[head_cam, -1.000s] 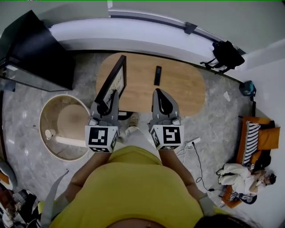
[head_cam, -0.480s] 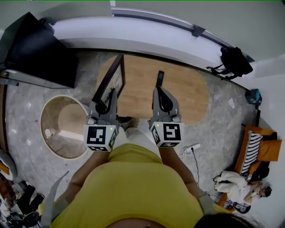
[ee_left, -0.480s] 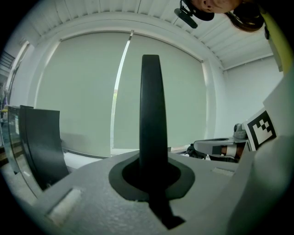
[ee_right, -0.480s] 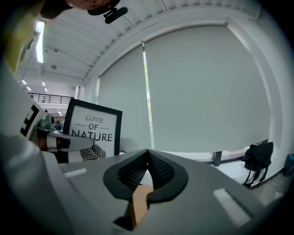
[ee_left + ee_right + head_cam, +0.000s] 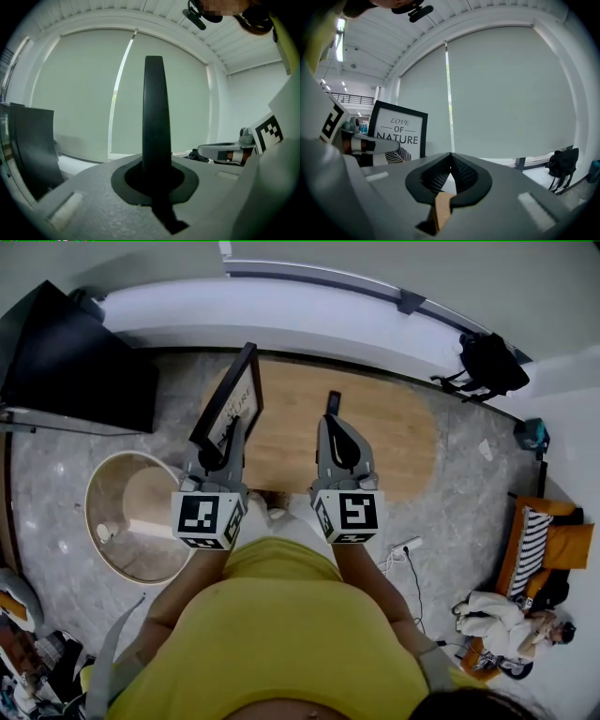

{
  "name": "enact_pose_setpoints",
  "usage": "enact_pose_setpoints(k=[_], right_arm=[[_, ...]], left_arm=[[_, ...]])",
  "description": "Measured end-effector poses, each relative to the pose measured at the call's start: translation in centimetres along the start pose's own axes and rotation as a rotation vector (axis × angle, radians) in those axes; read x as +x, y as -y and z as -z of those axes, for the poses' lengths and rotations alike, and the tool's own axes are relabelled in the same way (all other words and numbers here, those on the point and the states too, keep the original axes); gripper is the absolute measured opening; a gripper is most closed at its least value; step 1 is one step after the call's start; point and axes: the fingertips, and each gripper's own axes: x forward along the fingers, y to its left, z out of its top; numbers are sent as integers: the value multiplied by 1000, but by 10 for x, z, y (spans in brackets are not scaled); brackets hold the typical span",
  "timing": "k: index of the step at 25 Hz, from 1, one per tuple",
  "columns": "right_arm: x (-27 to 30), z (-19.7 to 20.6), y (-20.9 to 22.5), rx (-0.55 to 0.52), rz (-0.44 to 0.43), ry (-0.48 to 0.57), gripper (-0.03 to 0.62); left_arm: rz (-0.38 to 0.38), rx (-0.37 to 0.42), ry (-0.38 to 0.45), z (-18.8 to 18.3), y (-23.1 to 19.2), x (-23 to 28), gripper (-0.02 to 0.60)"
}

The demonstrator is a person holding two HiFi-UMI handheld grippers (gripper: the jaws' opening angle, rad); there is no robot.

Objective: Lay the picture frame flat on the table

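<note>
Your left gripper [image 5: 153, 180] is clamped on the thin edge of the frame [image 5: 230, 399], which stands upright over the left end of the tabletop [image 5: 394, 442]. Your right gripper [image 5: 449, 177] is pressed together, empty, alongside. Risk: on one narrow pinch this near the tabletop's rim, the frame could pivot in the grip, or land overhanging and tip to the floor [image 5: 469, 512].
</note>
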Motion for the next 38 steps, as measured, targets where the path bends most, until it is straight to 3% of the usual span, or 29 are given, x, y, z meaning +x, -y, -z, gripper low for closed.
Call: enact_pose_setpoints(k=[8,16,19,29,34,38], right_arm=[[24,16,7,23,47,-49,0],[41,67,-3,71,70,-128,0],[44,91,-9,94,74,-155,0],[61,166,-25,122,2,-233,0],[75,193,-20,121,-11,-253,0],[81,216,-21,122,-35,-279,1]], left_arm=[[113,-40,-41,14,-12,31,9],[298,-221,-134,69,-24,41,9],[361,-248,-159,90,-27,43,9],[535,-286,-245,159,-24,56,9],[614,-371,-280,197,-19,62,9],[647,-395,-319,229,-20,67,9]])
